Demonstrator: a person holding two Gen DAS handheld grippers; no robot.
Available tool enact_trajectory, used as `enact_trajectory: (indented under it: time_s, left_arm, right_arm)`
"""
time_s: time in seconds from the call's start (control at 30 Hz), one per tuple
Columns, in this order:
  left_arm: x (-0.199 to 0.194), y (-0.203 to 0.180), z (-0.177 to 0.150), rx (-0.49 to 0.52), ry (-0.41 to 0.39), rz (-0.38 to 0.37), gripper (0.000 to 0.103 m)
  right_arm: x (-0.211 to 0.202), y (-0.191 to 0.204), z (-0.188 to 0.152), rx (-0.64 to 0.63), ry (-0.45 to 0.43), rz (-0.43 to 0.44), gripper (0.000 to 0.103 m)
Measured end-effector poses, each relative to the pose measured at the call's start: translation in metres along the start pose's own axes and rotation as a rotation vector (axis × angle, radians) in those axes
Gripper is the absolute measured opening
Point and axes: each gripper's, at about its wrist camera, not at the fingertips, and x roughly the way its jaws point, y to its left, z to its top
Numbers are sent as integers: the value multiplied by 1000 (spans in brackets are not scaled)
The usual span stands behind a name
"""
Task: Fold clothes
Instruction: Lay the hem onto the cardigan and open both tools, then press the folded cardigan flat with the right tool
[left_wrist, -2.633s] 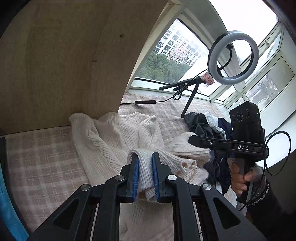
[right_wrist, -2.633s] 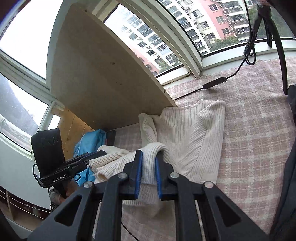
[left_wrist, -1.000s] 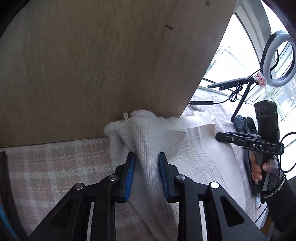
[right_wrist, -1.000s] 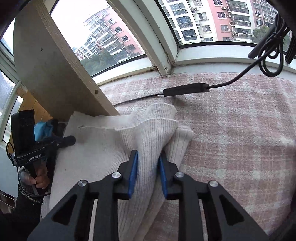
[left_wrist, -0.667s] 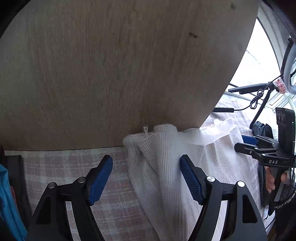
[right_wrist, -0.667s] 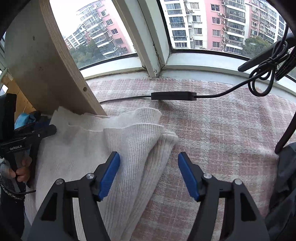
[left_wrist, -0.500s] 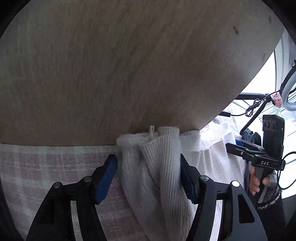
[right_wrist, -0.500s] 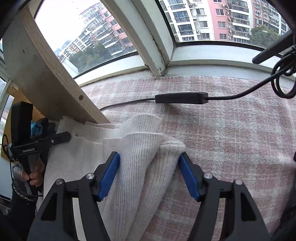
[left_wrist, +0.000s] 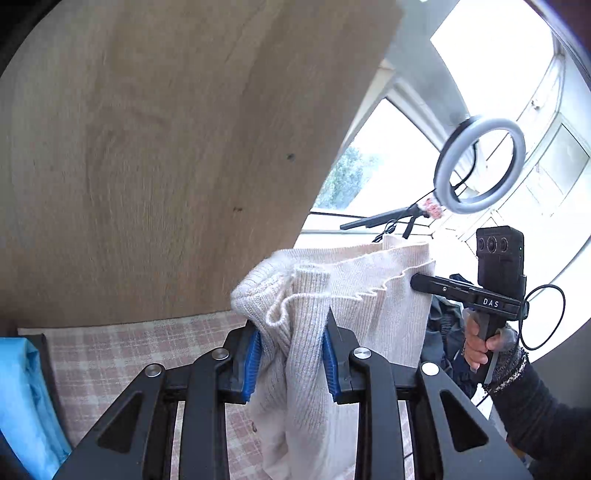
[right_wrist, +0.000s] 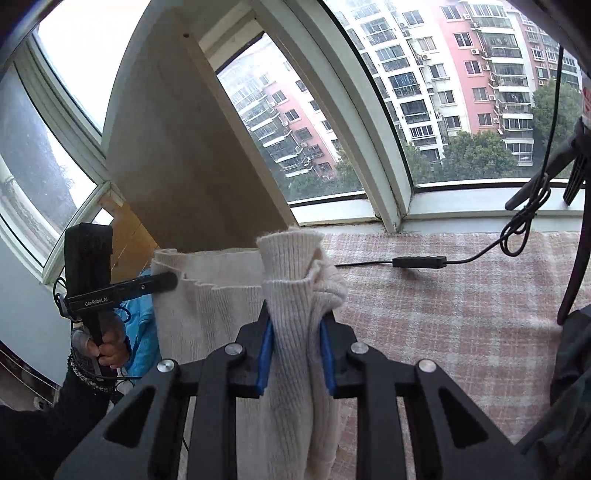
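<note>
A cream ribbed knit sweater (left_wrist: 354, 295) hangs lifted between both grippers above the pink plaid cloth (left_wrist: 110, 354). My left gripper (left_wrist: 291, 350) is shut on one bunched top corner of it. My right gripper (right_wrist: 295, 347) is shut on the other bunched corner of the sweater (right_wrist: 291, 295). The sweater's top edge stretches between them and its body hangs down. The right gripper also shows in the left wrist view (left_wrist: 417, 280), and the left gripper in the right wrist view (right_wrist: 171, 280).
A wooden panel (left_wrist: 147, 147) stands close behind the sweater. A ring light (left_wrist: 480, 166) on a stand and a cable with an inline box (right_wrist: 419, 262) lie by the window. Dark clothes (left_wrist: 443, 325) sit at the right, a blue bag (left_wrist: 22, 387) at the left.
Both grippers were shut on the sweater, opened over its far corners, closed on them again and lifted the sweater off the cloth so it now hangs.
</note>
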Motion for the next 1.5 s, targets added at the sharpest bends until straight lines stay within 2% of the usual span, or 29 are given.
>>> enact_trajectory:
  time_s: [0.1,0.17,0.23,0.27,0.33,0.37,0.43,0.5,0.53,0.6,0.67,0.73,0.87,0.93,0.97,1.1,1.3,1.4,1.5]
  left_arm:
    - [-48,-42,-7,102,-68,19,27]
    - [-63,-62,-28,161,-74,44,27]
    - [-69,-72,-68,188,-38,64,29]
    - [-69,-72,-96,176,15,54,31]
    - [-65,-75,-155,141,136,29,34]
    - [-64,-75,-190,114,224,18,34]
    - [-67,-72,-257,29,396,19,34]
    - [-89,-65,-304,-35,483,39,33]
    - [-100,-63,-309,-51,468,56,33]
    - [-122,-60,-313,-77,415,83,34]
    - [-127,-59,-302,-99,353,88,41]
    - [-130,-52,-288,-102,299,91,43]
    - [-98,-55,-264,-99,230,80,43]
    - [-82,-60,-255,-84,216,84,43]
    - [-72,-64,-251,-68,221,88,43]
    - [-45,-84,-249,62,260,114,43]
    - [-16,-82,-275,91,351,126,43]
    - [-19,-85,-279,115,345,139,45]
    - [-23,-84,-278,104,343,132,48]
  right_arm:
    - [-49,45,-1,-126,-75,-20,22]
    - [-69,66,-17,-195,-81,-63,22]
    - [-80,75,-47,-208,-54,-95,22]
    - [-82,75,-66,-200,-30,-106,22]
    - [-78,70,-124,-211,57,-182,22]
    - [-75,67,-155,-219,102,-223,26]
    - [-65,49,-220,-163,308,-289,27]
    - [-72,39,-270,-58,433,-283,28]
    - [-80,38,-283,-19,435,-274,27]
    - [-100,40,-284,25,371,-251,27]
    - [-112,47,-272,15,302,-242,28]
    - [-107,51,-255,7,273,-236,28]
    - [-84,55,-224,61,226,-159,28]
    - [-67,64,-212,38,215,-125,27]
    - [-58,71,-207,20,219,-116,27]
    - [-13,77,-193,100,278,42,28]
    - [69,87,-189,127,430,91,28]
    - [102,89,-197,171,526,98,28]
    - [107,90,-200,218,503,132,28]
